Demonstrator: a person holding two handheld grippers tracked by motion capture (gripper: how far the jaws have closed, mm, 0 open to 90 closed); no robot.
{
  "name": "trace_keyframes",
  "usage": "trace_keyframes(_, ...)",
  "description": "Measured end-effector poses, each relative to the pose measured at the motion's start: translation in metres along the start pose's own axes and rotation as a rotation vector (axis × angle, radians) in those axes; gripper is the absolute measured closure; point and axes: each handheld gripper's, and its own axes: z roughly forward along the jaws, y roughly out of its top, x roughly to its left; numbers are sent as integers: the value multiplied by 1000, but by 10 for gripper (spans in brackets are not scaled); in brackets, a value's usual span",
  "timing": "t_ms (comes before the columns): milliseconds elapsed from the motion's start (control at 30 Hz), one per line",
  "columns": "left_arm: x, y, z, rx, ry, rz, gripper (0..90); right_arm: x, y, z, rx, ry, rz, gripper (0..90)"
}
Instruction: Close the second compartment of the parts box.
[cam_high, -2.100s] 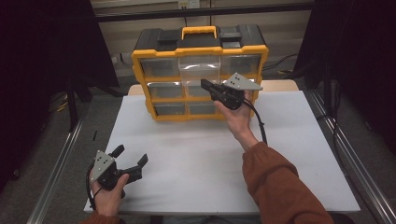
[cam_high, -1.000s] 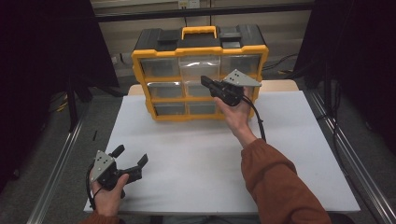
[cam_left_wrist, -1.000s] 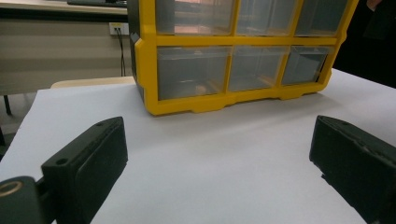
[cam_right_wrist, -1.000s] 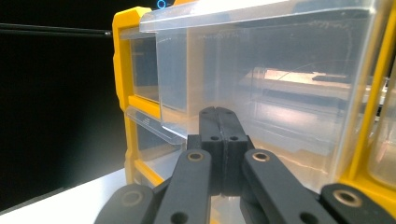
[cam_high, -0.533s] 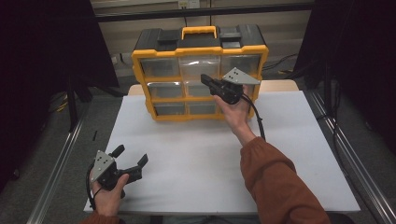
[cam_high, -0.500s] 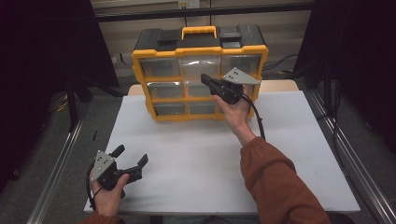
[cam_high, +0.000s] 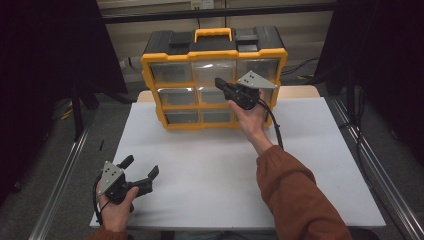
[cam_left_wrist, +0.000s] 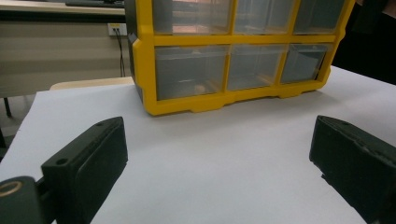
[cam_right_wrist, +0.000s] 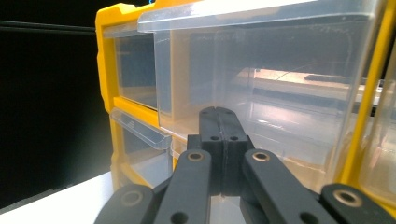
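A yellow organizer cabinet (cam_high: 150, 90) with a black top and clear drawers stands at the table's far edge. My right gripper (cam_high: 220, 83) is held up against its front, at the seam between the top middle drawer (cam_high: 212, 70) and the row below. In the right gripper view the jaws of the right gripper (cam_right_wrist: 219, 114) are pressed together, tips against a clear drawer (cam_right_wrist: 280, 84) that stands out a little from the yellow frame (cam_right_wrist: 105, 70). My left gripper (cam_high: 141, 166) rests low at the near left, open, nothing between the jaws of the left gripper (cam_left_wrist: 217, 154), facing the cabinet (cam_left_wrist: 144, 70).
The white table top (cam_high: 200, 165) spans the space between the grippers. Metal rails run along both sides of the table, with dark curtains beyond. A black cable (cam_high: 274, 127) trails from the right gripper along the forearm.
My right gripper has crept slightly up and in against the cabinet front. The left gripper has stayed put.
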Motion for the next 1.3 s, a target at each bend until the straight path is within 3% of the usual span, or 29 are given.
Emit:
trace_keyframes(100,1,0,-1,10,11,9,44,-1,1,1,1,-1,0,900)
trace_keyframes(133,1,0,-1,8,9,-11,44,-1,1,2,1,-4,0,900)
trace_keyframes(333,1,0,-1,11,11,11,44,-3,1,4,2,-12,-4,900)
trace_keyframes(367,1,0,-1,4,2,-7,44,-3,1,4,2,-16,-4,900)
trace_keyframes(400,2,0,-1,5,0,4,44,-3,1,5,3,-19,-2,900)
trace_keyframes(467,1,0,-1,5,4,-10,44,-3,2,5,6,-12,-7,900)
trace_keyframes(600,2,0,-1,10,5,9,44,-4,2,6,4,-19,-5,900)
trace_keyframes(633,1,0,-1,4,4,-10,44,-4,2,6,4,-19,-6,900)
trace_keyframes(967,2,0,-1,11,4,6,44,-5,2,9,9,-29,-16,900)
trace_keyframes(1300,1,0,1,-1,4,-12,44,-8,2,11,13,-55,-1,900)
